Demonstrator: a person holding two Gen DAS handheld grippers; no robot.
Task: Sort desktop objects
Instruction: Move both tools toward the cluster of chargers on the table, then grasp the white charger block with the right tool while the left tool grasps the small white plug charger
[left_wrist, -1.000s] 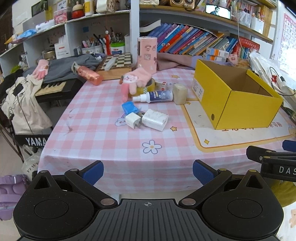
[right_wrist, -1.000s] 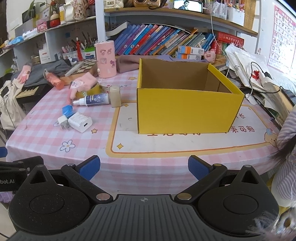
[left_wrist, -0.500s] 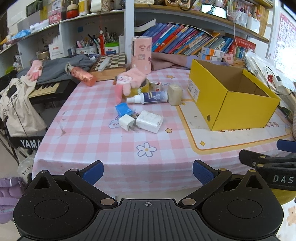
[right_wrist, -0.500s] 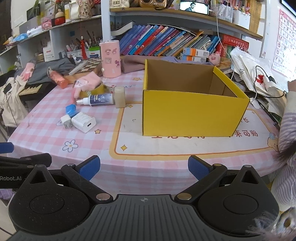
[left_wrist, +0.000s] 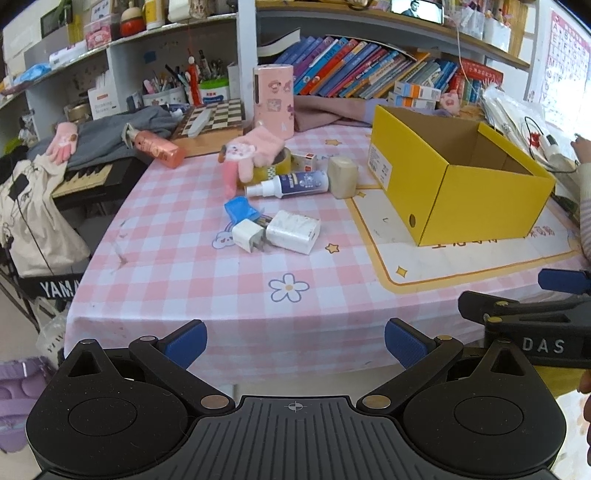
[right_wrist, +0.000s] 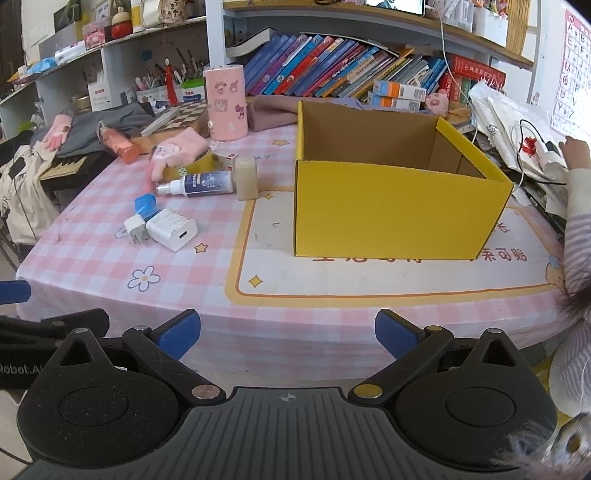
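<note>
My left gripper (left_wrist: 293, 341) and right gripper (right_wrist: 288, 334) hang wide apart, holding nothing, before the table edge. Next comes the big white charger (left_wrist: 293, 231): hard, light, I think; grab its flat sides. Farther right sits the yellow box (right_wrist: 391, 210).

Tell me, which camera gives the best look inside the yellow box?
The right wrist view: the box sits nearly head-on there, its brown back and side walls showing, though the front wall hides the floor. The left wrist view has the box off to the right, seen corner-on, with less of the inside visible.
</note>
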